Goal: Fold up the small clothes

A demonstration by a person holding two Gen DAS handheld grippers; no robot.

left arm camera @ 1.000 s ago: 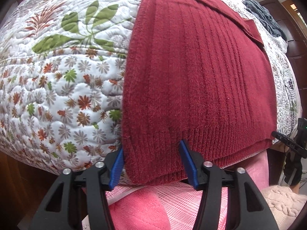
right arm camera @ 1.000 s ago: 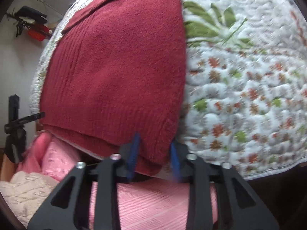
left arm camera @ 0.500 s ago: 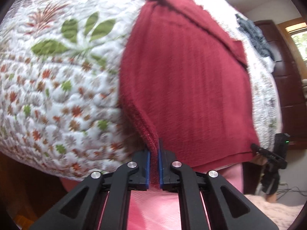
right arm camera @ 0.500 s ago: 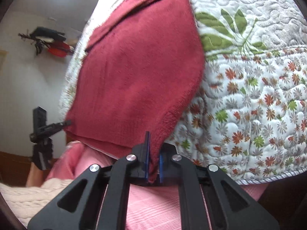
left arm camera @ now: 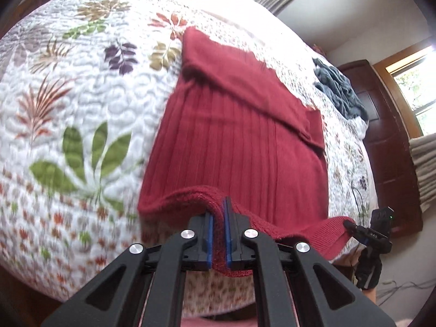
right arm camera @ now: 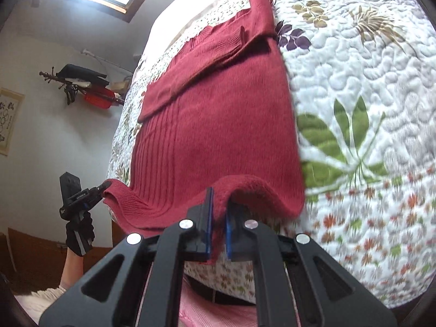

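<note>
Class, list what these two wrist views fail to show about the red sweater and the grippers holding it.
- Left wrist view: the red sweater hem inside the left gripper is covered by its fingers.
- Right wrist view: the same at the right gripper.
- Both views: the sweater's underside is hidden against the quilt.

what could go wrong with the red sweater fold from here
Each gripper pinches only a small bit of the dark red ribbed knit sweater: left gripper, right gripper. The hem sags between them, so it may slip out or land crooked. The folded sleeve on top could shift as the hem comes over.
</note>
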